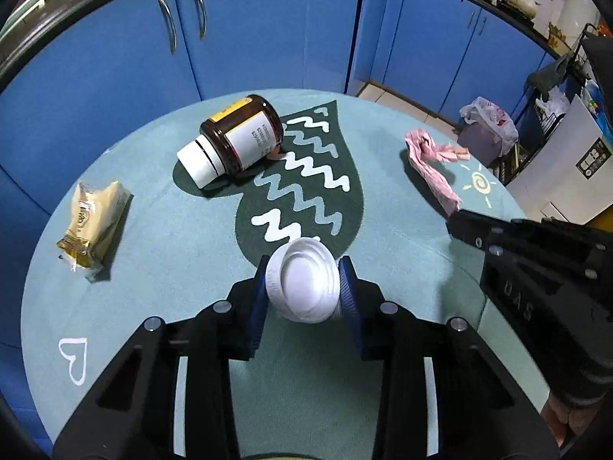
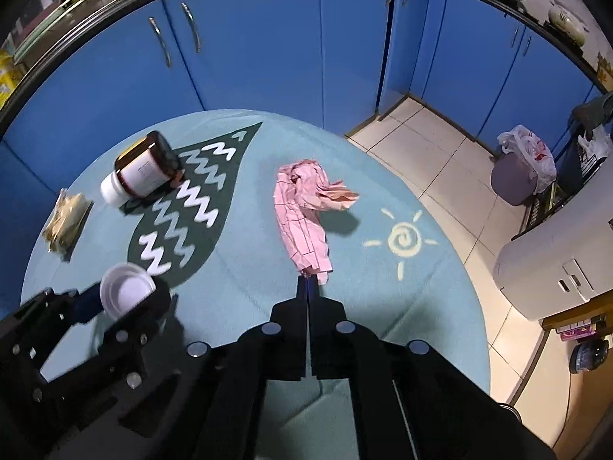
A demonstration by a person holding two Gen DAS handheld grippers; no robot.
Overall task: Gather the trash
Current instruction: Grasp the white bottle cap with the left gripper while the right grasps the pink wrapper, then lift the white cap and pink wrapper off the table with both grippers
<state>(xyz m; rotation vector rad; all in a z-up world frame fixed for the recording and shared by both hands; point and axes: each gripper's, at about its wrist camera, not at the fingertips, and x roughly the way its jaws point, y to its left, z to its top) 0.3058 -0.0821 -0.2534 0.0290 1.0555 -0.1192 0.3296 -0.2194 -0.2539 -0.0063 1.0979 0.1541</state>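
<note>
My left gripper (image 1: 304,283) is shut on a small white bottle (image 1: 303,280), its bottom facing the camera, held above the round teal table (image 1: 172,268); it also shows in the right wrist view (image 2: 126,288). My right gripper (image 2: 308,281) is shut, its tips at the near end of a crumpled pink paper (image 2: 304,207); whether it pinches the paper I cannot tell. The pink paper also shows at the right in the left wrist view (image 1: 431,163). A brown jar with a white lid (image 1: 237,138) lies on its side. A yellow wrapper (image 1: 94,224) lies at the left.
Blue cabinets (image 1: 268,30) stand behind the table. A grey bin with a white plastic bag (image 2: 519,174) stands on the tiled floor at the right. A white appliance (image 2: 555,264) stands near it.
</note>
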